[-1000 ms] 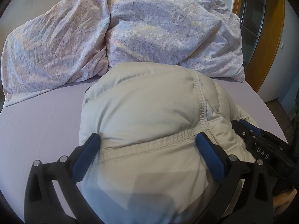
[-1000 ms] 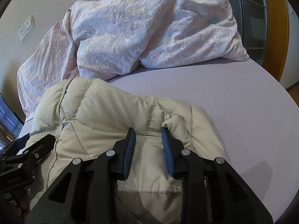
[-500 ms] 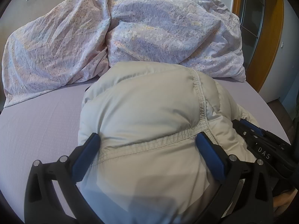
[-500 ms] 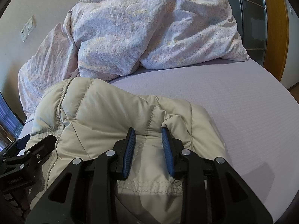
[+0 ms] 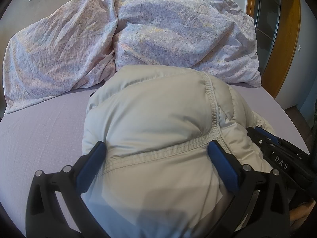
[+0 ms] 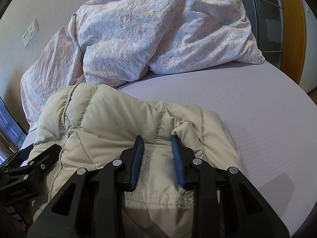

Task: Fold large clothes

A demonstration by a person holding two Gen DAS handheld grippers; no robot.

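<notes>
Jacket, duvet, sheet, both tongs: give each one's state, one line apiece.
Jacket: puffy, bunched into a mound on the sheet.
Duvet: crumpled, heaped at the far end of the bed.
Sheet: flat, smooth.
Left tongs: wide apart, jacket bulging between them.
Right tongs: narrow, shut on a jacket fold.

The left hand-held gripper (image 5: 156, 150) is a matte black plastic frame with triangular cut-outs, round silver screw heads along its arms, and two fingers faced with smooth royal-blue pads (image 5: 93, 164). The right hand-held gripper (image 6: 157, 148) has the same black webbed frame and silver screws, but its narrow blue pads (image 6: 136, 164) are ribbed. Seen from the left wrist, its black body carries white letters "DAS" and small screws.
</notes>
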